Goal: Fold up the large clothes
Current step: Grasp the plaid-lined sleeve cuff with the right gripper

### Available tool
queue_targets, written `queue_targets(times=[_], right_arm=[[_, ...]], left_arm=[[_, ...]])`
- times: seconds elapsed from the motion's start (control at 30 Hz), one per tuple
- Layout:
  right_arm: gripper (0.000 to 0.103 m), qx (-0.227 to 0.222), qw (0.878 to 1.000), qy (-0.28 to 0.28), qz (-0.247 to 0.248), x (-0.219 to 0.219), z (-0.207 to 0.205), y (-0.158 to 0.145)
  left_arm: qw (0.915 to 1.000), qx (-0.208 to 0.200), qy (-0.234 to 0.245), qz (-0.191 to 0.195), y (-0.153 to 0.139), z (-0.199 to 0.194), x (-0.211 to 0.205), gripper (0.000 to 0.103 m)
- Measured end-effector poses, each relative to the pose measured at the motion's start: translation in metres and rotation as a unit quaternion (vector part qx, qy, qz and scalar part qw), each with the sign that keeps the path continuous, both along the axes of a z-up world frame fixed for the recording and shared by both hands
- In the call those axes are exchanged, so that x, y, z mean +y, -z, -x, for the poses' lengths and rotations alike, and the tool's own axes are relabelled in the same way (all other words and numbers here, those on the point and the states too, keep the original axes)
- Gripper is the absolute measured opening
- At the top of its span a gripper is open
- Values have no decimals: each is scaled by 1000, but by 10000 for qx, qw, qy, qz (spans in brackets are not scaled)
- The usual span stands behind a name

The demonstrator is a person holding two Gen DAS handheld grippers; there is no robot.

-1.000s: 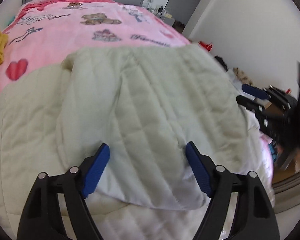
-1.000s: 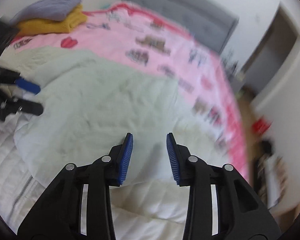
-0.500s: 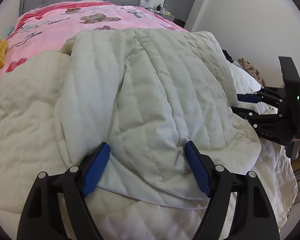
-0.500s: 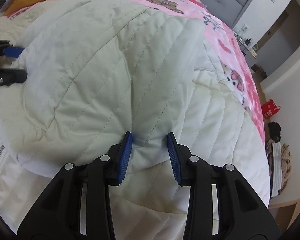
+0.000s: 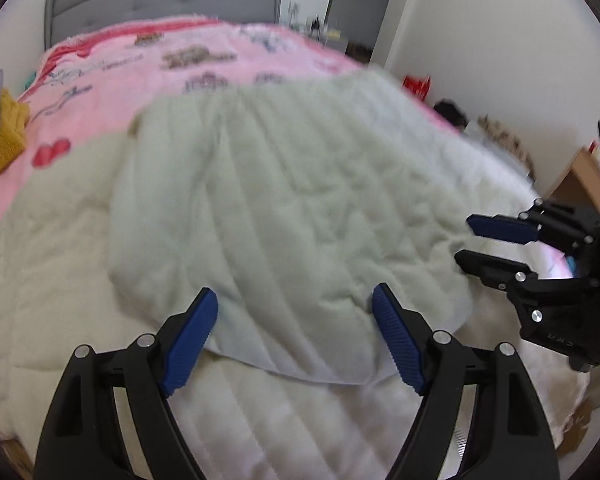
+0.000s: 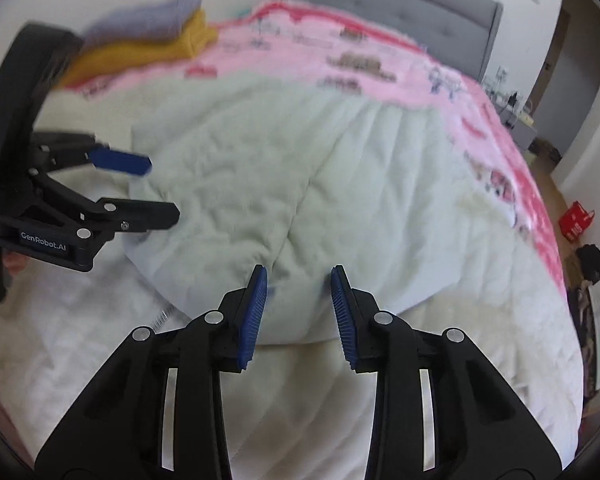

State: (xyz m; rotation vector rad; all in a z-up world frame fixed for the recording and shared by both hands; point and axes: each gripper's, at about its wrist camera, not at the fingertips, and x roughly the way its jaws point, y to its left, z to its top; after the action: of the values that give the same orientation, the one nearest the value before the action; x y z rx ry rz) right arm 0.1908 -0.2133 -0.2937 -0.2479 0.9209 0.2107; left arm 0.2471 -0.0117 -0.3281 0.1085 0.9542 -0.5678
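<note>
- The pale cream quilted padded jacket [image 5: 284, 216] lies spread over the foot half of the bed, its upper layer folded over on itself so a rounded hem edge faces both cameras.
- Half a second ago the folded layer bulged up close to both cameras; now it lies lower and flatter, and more of the pink printed fleece blanket [image 5: 148, 68] shows beyond it.
- The left gripper [image 5: 294, 336] is spread wide, blue pads either side of the fold's near edge, grasping nothing.
- The right gripper [image 6: 298, 312] has a narrower gap; whether its pads touch the fold's edge, I cannot tell.
- In the left view the right gripper sits just beside the fold's right edge.
- Beyond the jacket lies open blanket up to the grey tufted headboard [image 5: 160, 0].
- A folded mustard and lilac knit stack [image 6: 148, 40] sits at the bed's left side, well apart from the fold.
</note>
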Motion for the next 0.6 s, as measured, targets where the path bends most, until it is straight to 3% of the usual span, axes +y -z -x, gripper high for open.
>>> queue_targets(times=[0.33,0.43,0.53,0.6], right_arm=[[34,221,9997,-13,140,3,-3,22],[43,208,9995,171,-192,-7,-3,10],[62,-84,9971,401,-637,-21,6,-15],[64,-369,9938,686,-788,-36,15,-35]], left_arm=[[9999,-17,8,-107,18,-4,-3,79],[9996,-102,-78,-258,10,0,-4,87],[9989,-225,-215,-364,-6,2,-3,88],[9970,-522,-388,-430,-30,6,-6,89]])
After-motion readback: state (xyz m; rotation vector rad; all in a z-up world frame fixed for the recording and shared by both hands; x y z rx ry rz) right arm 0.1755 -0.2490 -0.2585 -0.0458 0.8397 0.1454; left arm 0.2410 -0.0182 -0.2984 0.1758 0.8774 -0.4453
